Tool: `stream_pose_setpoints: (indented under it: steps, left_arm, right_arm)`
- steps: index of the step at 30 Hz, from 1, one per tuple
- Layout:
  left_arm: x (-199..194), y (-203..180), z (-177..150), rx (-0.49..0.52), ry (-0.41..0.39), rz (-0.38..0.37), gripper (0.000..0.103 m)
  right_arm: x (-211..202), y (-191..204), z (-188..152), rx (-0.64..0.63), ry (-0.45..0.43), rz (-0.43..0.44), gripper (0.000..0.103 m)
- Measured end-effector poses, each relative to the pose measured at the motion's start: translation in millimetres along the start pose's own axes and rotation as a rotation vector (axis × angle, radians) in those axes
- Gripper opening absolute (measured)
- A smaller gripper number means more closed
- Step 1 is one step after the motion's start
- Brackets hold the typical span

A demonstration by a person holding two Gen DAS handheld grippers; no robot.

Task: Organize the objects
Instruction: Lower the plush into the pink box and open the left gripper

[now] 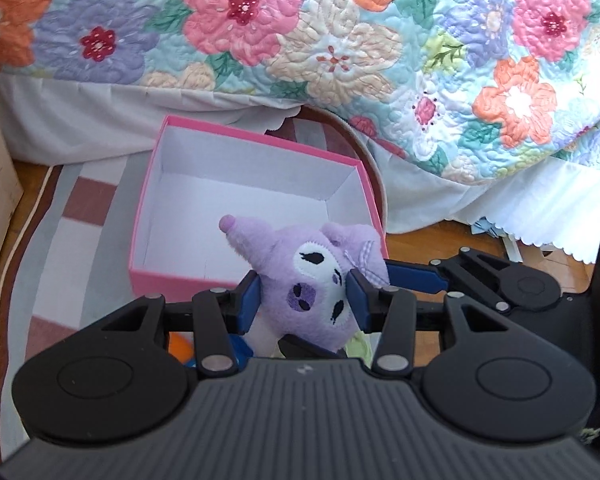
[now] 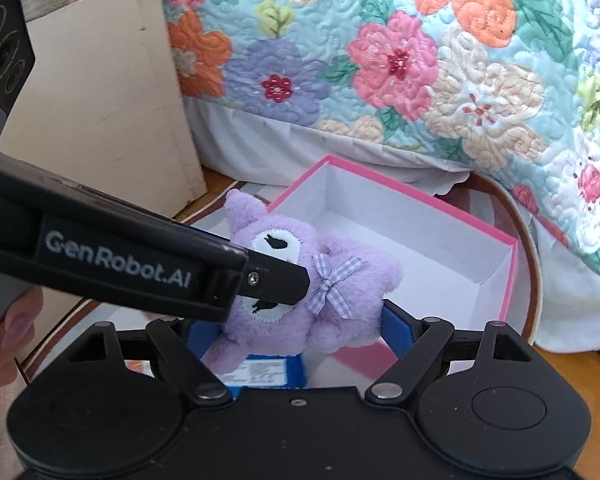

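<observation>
A purple plush toy [image 1: 312,264] with a white face and a checked bow hangs just in front of an open pink box [image 1: 260,140] with white inside walls and nothing visible in it. My left gripper [image 1: 303,300] is shut on the toy's head, a blue pad pressing each side. In the right wrist view my right gripper [image 2: 300,328] holds the purple plush toy [image 2: 364,276] lower down, its blue pads set wide against the body. One of the left gripper's fingers [image 2: 276,280] crosses the toy's face from the left. The pink box [image 2: 400,216] stands just beyond.
The box sits on a striped rug [image 1: 80,208] on a wooden floor [image 1: 440,244]. A bed with a floral quilt [image 1: 340,40] rises right behind it. A cream panel [image 2: 100,100] stands at the left. A person's hand [image 2: 16,320] holds the left gripper's handle.
</observation>
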State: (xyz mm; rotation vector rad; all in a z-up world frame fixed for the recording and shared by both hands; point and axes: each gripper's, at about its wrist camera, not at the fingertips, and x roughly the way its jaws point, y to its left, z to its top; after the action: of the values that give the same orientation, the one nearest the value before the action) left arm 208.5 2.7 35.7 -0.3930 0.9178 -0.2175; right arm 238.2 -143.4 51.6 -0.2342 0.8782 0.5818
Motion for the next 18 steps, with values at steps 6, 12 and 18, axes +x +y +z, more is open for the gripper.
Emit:
stream_pose_setpoints:
  steps: [6,12,18]
  left_arm:
    - [43.7,-15.3,31.8,0.048,0.041,0.039,0.045]
    - [90.4,-14.7,55.2,0.046,0.069,0.042,0.046]
    - [134.6,-1.6,66.1,0.017,0.119,-0.001,0.046]
  right_arm:
    - [27.1,-34.2,13.4,0.022,0.022,-0.034,0.086]
    - [59.1,-72.5,18.5,0.125,0.046,-0.012,0.084]
    - [88.3,-97.7,13.5,0.179,0.073,-0.012,0.081]
